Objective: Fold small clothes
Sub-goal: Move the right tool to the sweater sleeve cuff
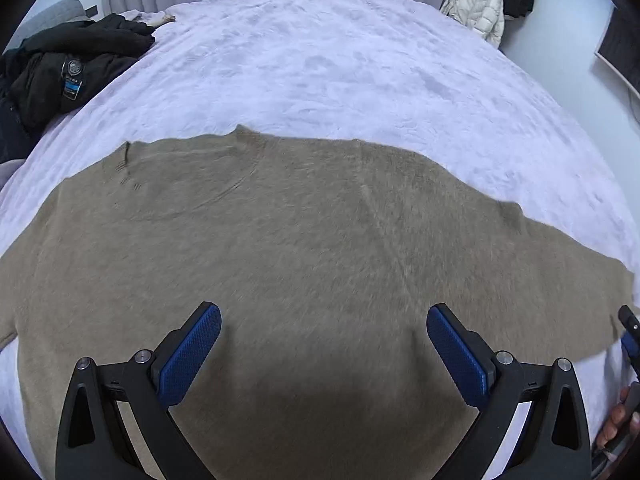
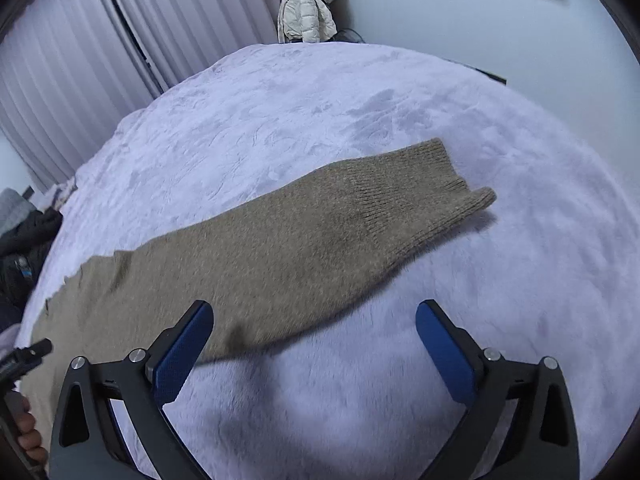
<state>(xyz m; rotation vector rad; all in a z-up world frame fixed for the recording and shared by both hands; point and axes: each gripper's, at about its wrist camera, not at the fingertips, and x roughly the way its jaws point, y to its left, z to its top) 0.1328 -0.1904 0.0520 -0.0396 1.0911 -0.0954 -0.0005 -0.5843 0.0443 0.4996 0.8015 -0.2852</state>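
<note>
Nearest the lens in the left wrist view, we see the left hand-held gripper, black with blue textured pads; its jaws are spread wide with nothing between them. It hangs over the body of the taupe fuzzy knit sweater, without visible contact.

The sweater lies flat on the bed covered by a pale lilac plush blanket, its round neckline toward the far left and one sleeve running off to the right.

In the right wrist view, the right hand-held gripper is likewise spread and empty. Its left pad stands over the lower edge of the sleeve; its right pad stands over bare blanket. The ribbed cuff lies flat at the far end of the sleeve.

A pile of black clothing rests at the left edge of the bed. A cream quilted jacket hangs beyond the far right corner.
</note>
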